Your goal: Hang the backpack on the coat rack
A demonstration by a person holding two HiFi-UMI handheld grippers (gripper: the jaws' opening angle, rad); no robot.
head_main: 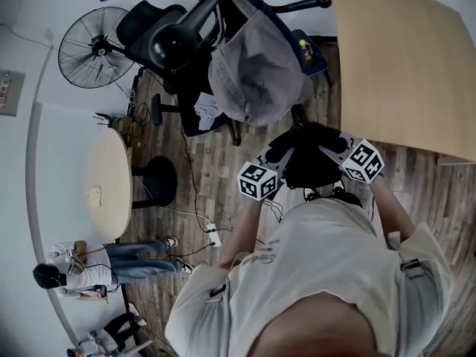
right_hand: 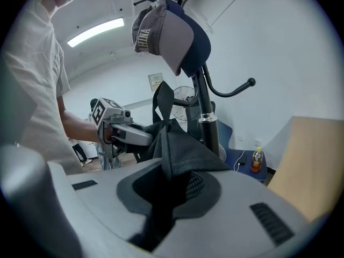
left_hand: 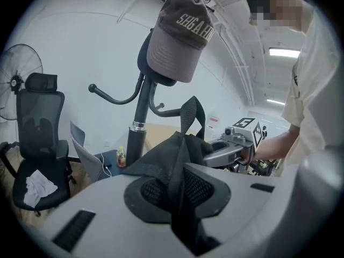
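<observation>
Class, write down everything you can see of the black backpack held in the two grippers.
The backpack is black, of soft woven-looking fabric, slack and bunched into folds. Its carry loop stands up on top. The left gripper and the right gripper each pinch a fold of it from opposite sides and hold it off the floor. It hangs just in front of the coat rack pole and is not yet on any hook.

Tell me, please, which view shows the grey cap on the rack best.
The left gripper view: the cap faces it, lettering showing. The right gripper view shows its side, the head view its crown from above.
</observation>
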